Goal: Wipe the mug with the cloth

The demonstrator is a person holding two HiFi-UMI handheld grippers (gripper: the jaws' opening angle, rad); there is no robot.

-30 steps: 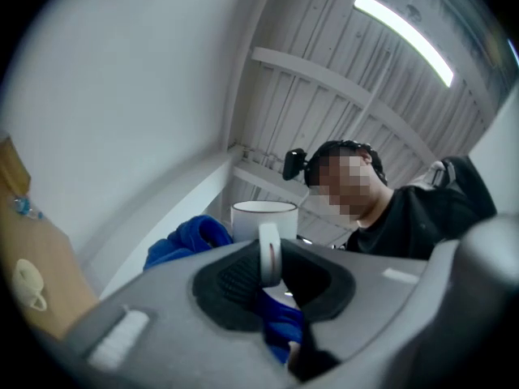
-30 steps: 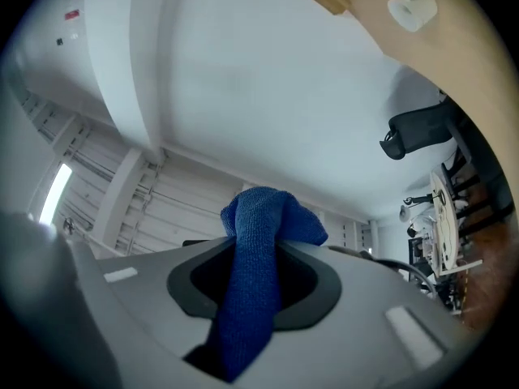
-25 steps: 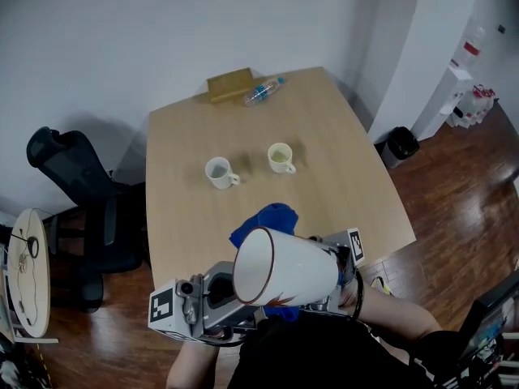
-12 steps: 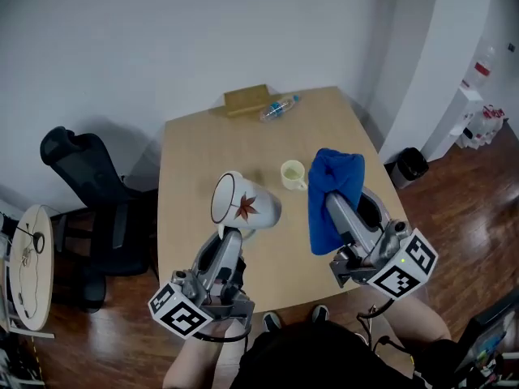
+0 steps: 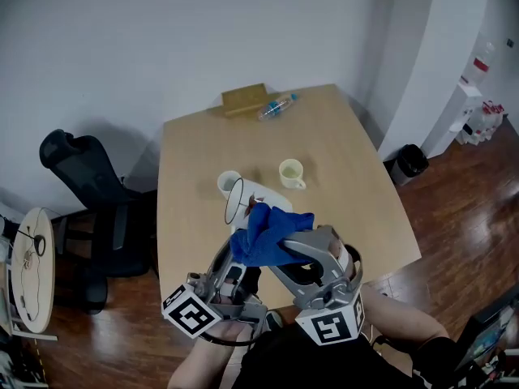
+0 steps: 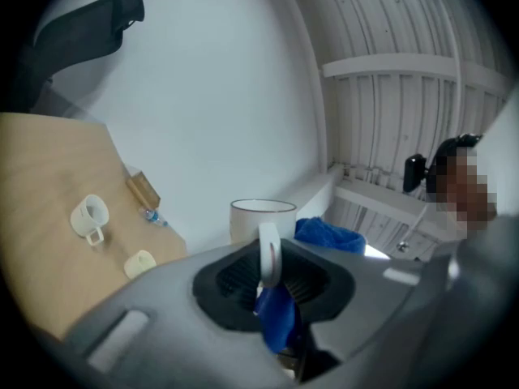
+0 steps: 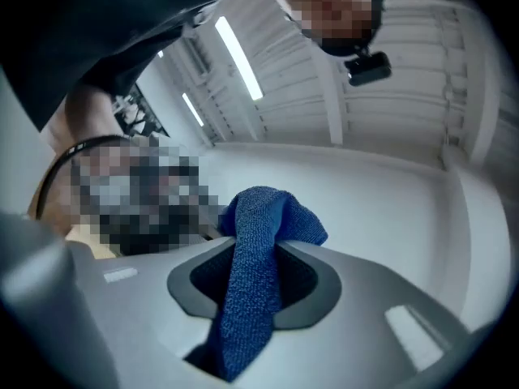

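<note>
The left gripper (image 6: 268,275) is clenched on the handle of a white, dark-rimmed mug (image 5: 253,197), held tipped in the air right at its fingertips. The right gripper (image 7: 255,278) clamps a blue cloth (image 5: 266,235), which is bunched against the mug's side. Beyond both grippers, a small white cup (image 5: 226,183) and a pale yellow cup (image 5: 289,172) stand apart on the table (image 5: 349,185); they look empty, though it is hard to be sure. Farthest off, a plastic bottle (image 5: 276,106) lies beside a wooden block (image 5: 245,98), its label unreadable.
</note>
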